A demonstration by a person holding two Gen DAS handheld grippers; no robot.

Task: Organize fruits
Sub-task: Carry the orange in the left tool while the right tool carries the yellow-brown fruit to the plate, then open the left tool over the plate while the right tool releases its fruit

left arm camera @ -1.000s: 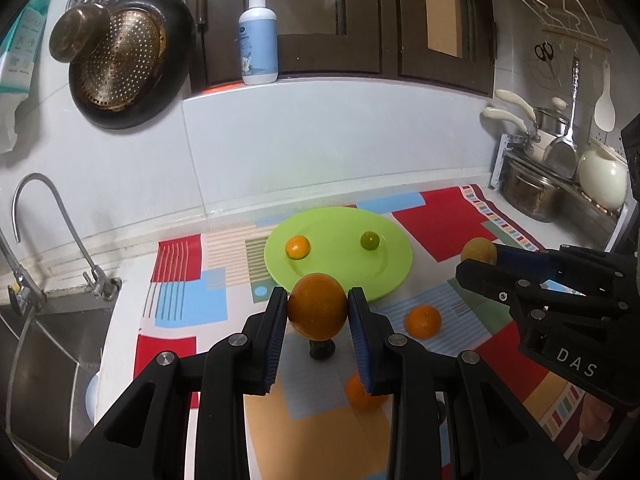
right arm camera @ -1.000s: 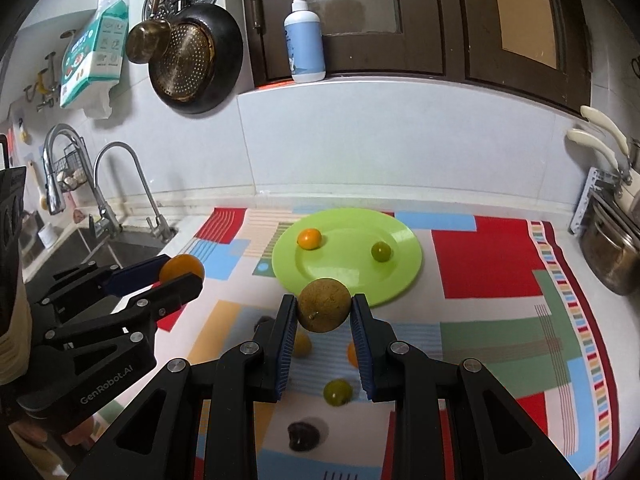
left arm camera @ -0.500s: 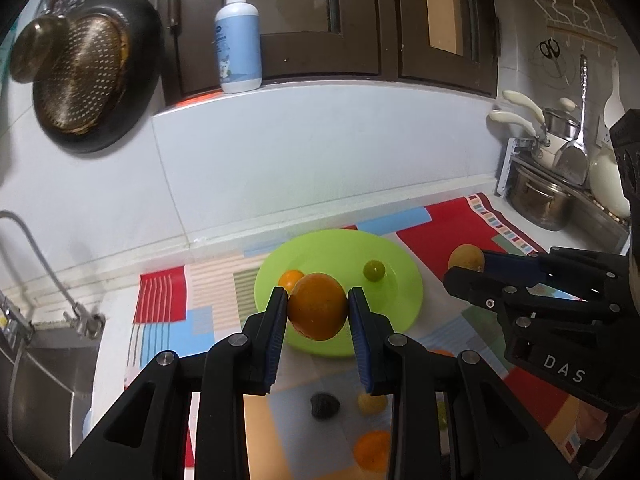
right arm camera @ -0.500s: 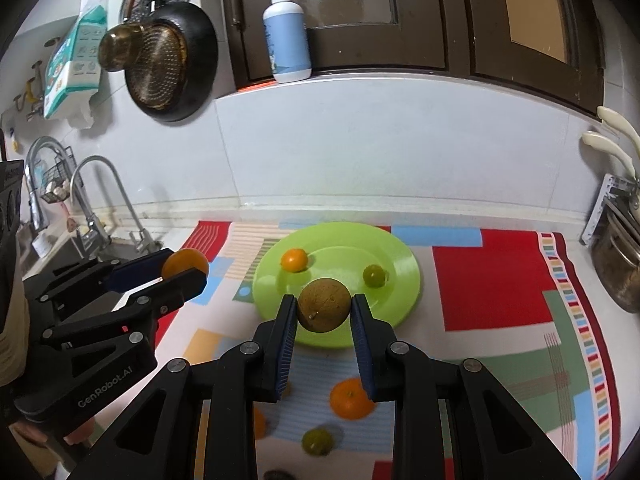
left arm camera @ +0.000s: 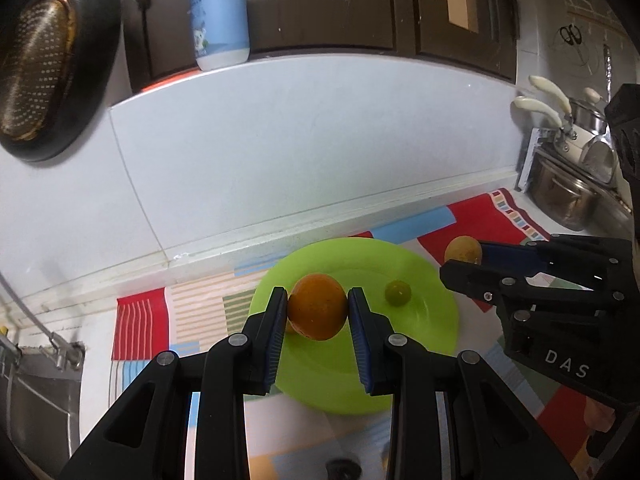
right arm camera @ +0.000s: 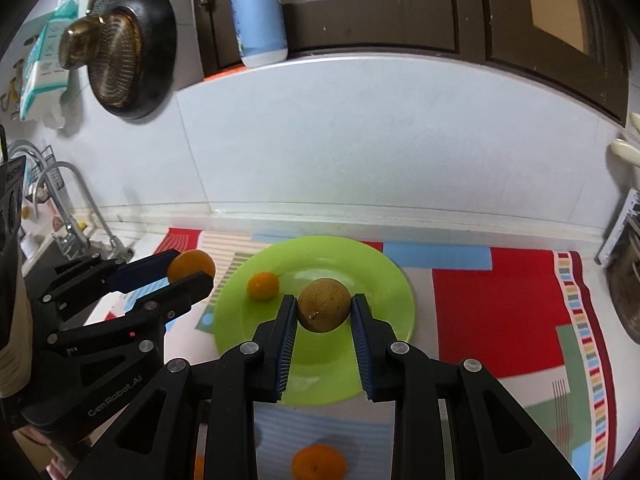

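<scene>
My left gripper (left arm camera: 318,312) is shut on a large orange (left arm camera: 318,306) and holds it above the near left part of the green plate (left arm camera: 424,344). My right gripper (right arm camera: 324,312) is shut on a brownish round fruit (right arm camera: 324,310) above the plate (right arm camera: 384,280). A small green fruit (left arm camera: 398,292) lies on the plate, and a small orange fruit (right arm camera: 262,286) lies on its left side. The right gripper with its fruit (left arm camera: 464,250) shows at the right of the left wrist view; the left gripper's orange (right arm camera: 191,266) shows at the left of the right wrist view.
A patchwork mat (right arm camera: 500,300) covers the counter. An orange (right arm camera: 318,462) and a dark fruit (left arm camera: 344,470) lie on it nearer to me. A sink with a tap (right arm camera: 76,208) is at the left, pots (left arm camera: 568,196) at the right, a tiled wall behind.
Both grippers have moved forward with their fruits and now hang over the plate. The loose fruits on the mat have slid toward the bottom of both views.
</scene>
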